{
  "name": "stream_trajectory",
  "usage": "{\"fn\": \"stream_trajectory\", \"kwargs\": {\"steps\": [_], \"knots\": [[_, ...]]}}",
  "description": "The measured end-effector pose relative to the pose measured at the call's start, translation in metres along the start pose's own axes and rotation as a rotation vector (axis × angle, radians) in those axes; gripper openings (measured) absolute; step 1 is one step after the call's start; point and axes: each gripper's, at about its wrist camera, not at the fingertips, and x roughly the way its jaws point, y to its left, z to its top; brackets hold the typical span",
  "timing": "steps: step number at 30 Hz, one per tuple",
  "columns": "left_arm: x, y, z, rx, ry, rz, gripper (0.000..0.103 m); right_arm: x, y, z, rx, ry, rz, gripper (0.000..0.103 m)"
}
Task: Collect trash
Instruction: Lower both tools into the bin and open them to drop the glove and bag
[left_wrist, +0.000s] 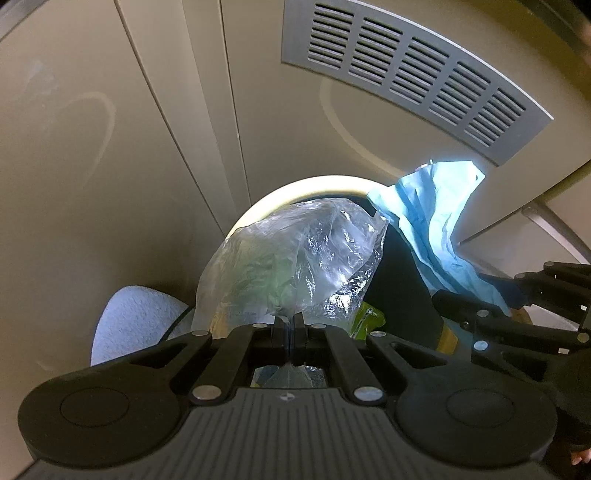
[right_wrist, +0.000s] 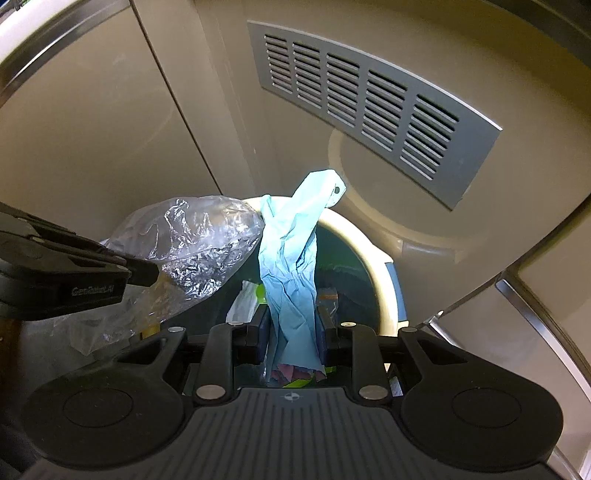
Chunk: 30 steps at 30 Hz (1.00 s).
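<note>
Beige cabinet panels (left_wrist: 110, 155) fill the space ahead of me, split by upright seams, with a grey slotted vent grille (right_wrist: 369, 107) set into the panel above a shallow round recess. Below that stands a round bin with a cream rim (right_wrist: 384, 288) and a dark inside, where a few scraps already lie, one yellow-green and one white. A pale blue-grey rounded shape (left_wrist: 129, 325) sits low on the left of my left view; I cannot tell what it is. My left gripper (left_wrist: 290, 328) has its jaws pressed together on a pinch of the crumpled clear plastic bag (left_wrist: 295, 258), which billows over the bin's mouth. My right gripper (right_wrist: 291, 325) clamps the blue paper wrap (right_wrist: 291, 258), hanging just beside the bag above the same opening.
</note>
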Motion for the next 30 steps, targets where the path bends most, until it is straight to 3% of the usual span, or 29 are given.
{"fn": "stream_trajectory", "kwargs": {"steps": [13, 26, 30], "knots": [[0.046, -0.003, 0.01, 0.005, 0.092, -0.002, 0.0, 0.029, 0.007, 0.004, -0.024, 0.063, -0.027, 0.028], [0.066, -0.012, 0.02, 0.024, 0.147, 0.011, 0.0, 0.054, 0.011, 0.005, -0.038, 0.124, -0.057, 0.028], [0.068, -0.014, 0.017, 0.039, 0.142, 0.007, 0.002, 0.058, 0.01, 0.005, -0.033, 0.129, -0.069, 0.033]]}}
